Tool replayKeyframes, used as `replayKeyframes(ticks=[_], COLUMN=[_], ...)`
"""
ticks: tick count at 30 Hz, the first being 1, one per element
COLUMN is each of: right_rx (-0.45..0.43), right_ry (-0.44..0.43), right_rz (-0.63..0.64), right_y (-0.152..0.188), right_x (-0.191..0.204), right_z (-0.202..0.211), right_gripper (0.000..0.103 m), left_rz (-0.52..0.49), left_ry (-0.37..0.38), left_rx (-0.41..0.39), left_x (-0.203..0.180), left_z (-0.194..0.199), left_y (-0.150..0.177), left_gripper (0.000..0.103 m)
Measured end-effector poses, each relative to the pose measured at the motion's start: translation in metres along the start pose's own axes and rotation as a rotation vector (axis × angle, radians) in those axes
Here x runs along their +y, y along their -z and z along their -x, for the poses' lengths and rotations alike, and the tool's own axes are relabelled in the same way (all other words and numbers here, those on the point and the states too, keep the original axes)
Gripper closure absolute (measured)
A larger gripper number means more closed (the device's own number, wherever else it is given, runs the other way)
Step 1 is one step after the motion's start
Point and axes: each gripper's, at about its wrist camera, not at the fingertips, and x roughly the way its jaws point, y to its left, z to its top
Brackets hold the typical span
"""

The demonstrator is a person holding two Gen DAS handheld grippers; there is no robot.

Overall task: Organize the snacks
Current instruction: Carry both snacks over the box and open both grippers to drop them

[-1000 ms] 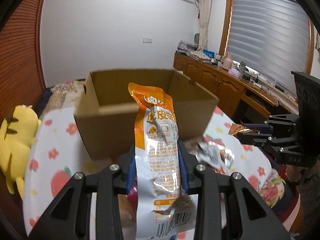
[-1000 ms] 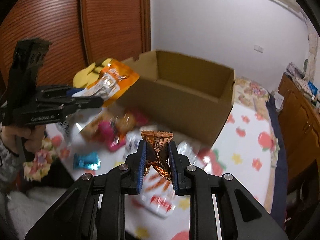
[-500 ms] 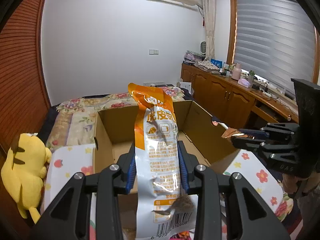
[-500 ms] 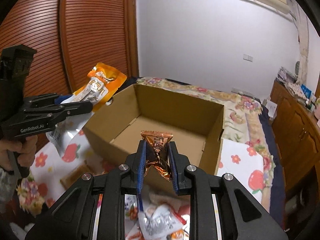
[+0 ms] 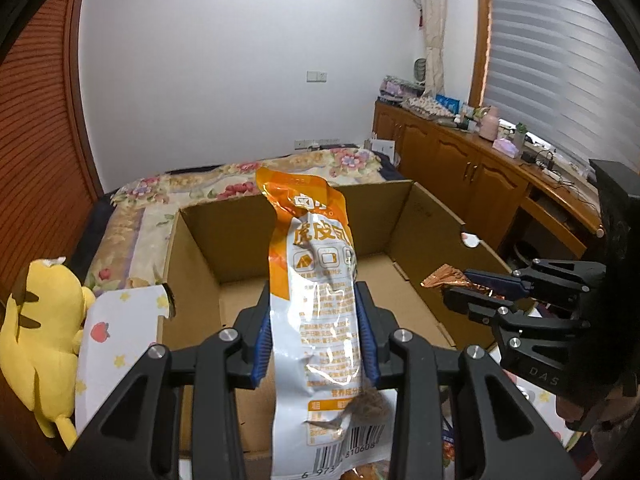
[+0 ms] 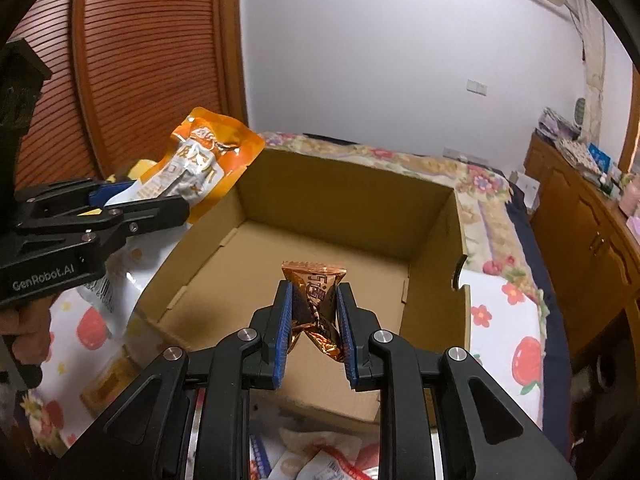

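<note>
Holding two snacks at once, we have both tongs loaded above the open cardboard box. Our left tongs pinch a long orange-and-white snack pouch between the blue pads, gripping it around its middle; the pouch stands upright, its orange top pointing to twelve o'clock and its barcode end hanging down toward six. Through the left wrist camera, the box sits straight ahead beneath the pouch, brown floor bare where we can see it.

Over at three o'clock in that same view, our right tongs come in from the side, clamped on a small copper foil packet. From the right wrist camera, those tongs squeeze the packet narrow, its crimped top edge fanned out above the pads, poised over the inside of the box. At nine o'clock there, the left tongs show with the pouch jutting toward the box's left wall, and a hand grips the handle below.

A yellow plush toy sits at eight o'clock beside the box on the fruit-print bed cover. More wrapped snacks lie on the bed at six o'clock, just in front of the box.
</note>
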Motion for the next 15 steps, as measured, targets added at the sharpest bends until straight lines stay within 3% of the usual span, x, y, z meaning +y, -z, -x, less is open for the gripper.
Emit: replayKeyframes(ticks=[4, 6, 8, 15], right_rx=[0.019, 0.021, 0.020, -0.005], right_ry=[0.006, 0.005, -0.002, -0.038], right_rz=[-0.026, -0.037, -0.047, -0.066], right_y=[0.000, 0.000, 0.003, 0.009], right_x=[-0.004, -0.004, -0.005, -0.007], right_z=[-0.010, -0.013, -0.013, -0.003], right_gripper=[0.082, 0.075, 0.060, 0.057], left_rz=[0.017, 0.023, 0.023, 0.008], left_ry=[0.002, 0.004, 0.008, -0.015], left_rx=[0.006, 0.003, -0.005, -0.032], left_x=[0.003, 0.005, 0.006, 0.004], left_z=[-0.004, -0.004, -0.001, 0.015], left_y=[0.004, 0.003, 0.004, 0.009], left_gripper=[0.066, 0.047, 0.047, 0.046])
